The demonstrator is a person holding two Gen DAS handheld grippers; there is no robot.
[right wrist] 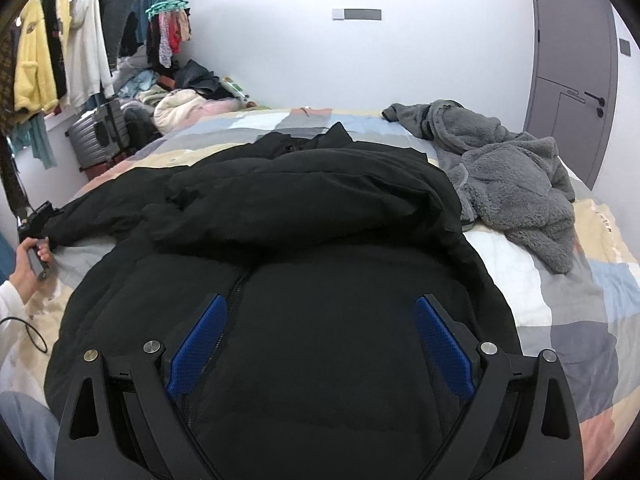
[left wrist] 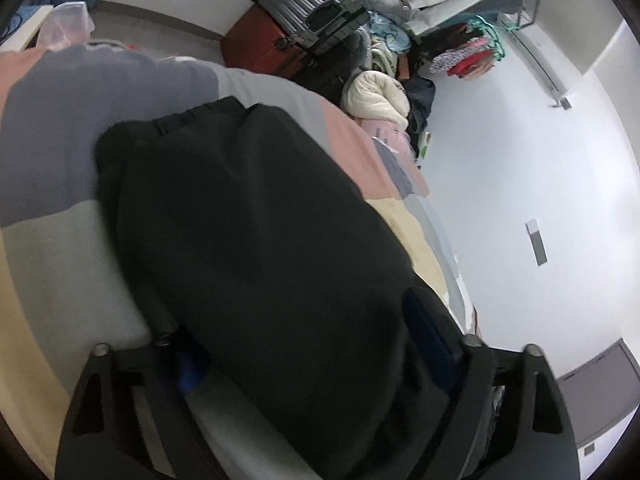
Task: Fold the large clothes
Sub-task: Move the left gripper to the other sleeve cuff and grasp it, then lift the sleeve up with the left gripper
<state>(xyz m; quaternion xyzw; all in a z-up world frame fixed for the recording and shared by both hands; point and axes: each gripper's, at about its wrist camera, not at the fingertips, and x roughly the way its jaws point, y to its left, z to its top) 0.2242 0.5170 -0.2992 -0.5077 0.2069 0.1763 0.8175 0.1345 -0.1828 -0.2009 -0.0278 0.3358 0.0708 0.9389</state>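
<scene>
On the patchwork bed (right wrist: 560, 300), left gripper (left wrist: 304, 332) straddled the black coat's (right wrist: 320, 208) sleeve — jaws apart; right gripper (right wrist: 320, 344) wide, empty. Mid-fold, I'd judge — next: pinch sleeve, fold inward.

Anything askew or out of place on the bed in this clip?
Yes: a grey fleece garment lies crumpled beside the black jacket, unfolded. The jacket's sleeve stretches sideways towards the left tool.

Bed (right wrist: 560, 320) with patchwork cover filling the lower frame, black jacket (right wrist: 304, 208) spread across its centre, grey fleece robe (right wrist: 512, 176) crumpled at right, just beside the jacket
</scene>
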